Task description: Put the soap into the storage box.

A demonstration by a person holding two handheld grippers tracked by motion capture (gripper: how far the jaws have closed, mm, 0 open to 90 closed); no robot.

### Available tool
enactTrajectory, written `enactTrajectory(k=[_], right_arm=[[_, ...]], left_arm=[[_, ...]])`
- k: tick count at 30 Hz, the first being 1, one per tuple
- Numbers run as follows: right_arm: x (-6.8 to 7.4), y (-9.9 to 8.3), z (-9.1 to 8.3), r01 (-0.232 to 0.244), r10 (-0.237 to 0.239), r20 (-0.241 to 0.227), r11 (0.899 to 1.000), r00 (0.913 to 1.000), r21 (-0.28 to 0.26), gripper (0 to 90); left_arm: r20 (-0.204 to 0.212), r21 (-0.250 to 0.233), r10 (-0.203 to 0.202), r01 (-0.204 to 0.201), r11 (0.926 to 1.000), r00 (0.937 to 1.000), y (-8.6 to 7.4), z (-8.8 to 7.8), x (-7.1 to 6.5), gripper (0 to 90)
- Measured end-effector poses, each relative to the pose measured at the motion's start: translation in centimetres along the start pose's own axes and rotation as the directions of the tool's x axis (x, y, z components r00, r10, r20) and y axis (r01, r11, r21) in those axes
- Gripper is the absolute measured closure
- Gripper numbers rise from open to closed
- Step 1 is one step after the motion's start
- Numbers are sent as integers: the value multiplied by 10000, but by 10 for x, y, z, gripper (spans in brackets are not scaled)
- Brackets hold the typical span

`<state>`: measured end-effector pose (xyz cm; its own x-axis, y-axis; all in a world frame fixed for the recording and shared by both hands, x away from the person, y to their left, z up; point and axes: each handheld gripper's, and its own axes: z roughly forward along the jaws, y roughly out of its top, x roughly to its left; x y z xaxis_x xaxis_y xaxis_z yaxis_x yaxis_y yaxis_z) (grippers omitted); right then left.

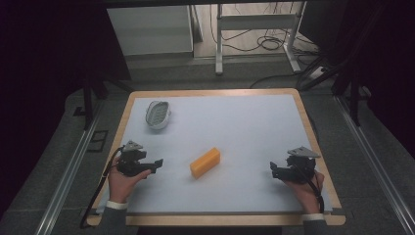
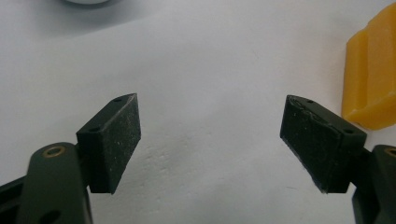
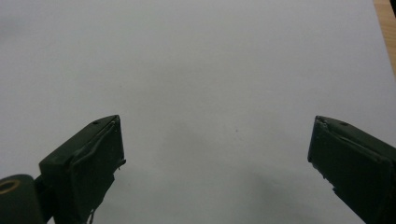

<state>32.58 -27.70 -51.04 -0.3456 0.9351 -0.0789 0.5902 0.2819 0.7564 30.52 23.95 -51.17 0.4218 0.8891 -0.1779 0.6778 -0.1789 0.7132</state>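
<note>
An orange block (image 1: 205, 162) lies mid-table between 2 hand-held grippers, left gripper (image 1: 157, 163) and right gripper (image 1: 273, 170), both with jaws apart; a white dish (image 1: 158, 115) sits far left.

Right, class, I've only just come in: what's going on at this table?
A person sits at a white-topped table, holding a two-jaw tool in each hand. The left tool and the right tool both have their jaws open and hold nothing. Between them lies an orange block, untouched. A white oval dish rests towards the far left corner. Nothing is being handled at this moment.
</note>
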Motion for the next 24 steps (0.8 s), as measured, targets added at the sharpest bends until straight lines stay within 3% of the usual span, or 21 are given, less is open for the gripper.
enactTrajectory(k=[5,10,14,21,24], right_arm=[[-4,-3,-6,-229,226,-147,9996,9996,-160,48],[-9,-5,-15,-393,391,-48,9980,9992,-487,59],[-12,-4,-19,-682,652,-452,9953,9968,-682,60],[-15,-6,-21,-759,728,-458,9948,9963,-683,62],[-18,-8,-23,-822,800,-364,9946,9961,-632,65]], left_arm=[[-89,-97,-111,111,9999,9999,0,-1,-1,214],[-32,-37,131,-132,9999,9999,1,0,-7,216],[-56,-76,183,-184,9998,9998,1,0,-7,217],[-132,-176,293,-295,9994,9995,2,-5,-11,223],[-94,5,338,-338,9994,9994,3,-4,-12,218]])
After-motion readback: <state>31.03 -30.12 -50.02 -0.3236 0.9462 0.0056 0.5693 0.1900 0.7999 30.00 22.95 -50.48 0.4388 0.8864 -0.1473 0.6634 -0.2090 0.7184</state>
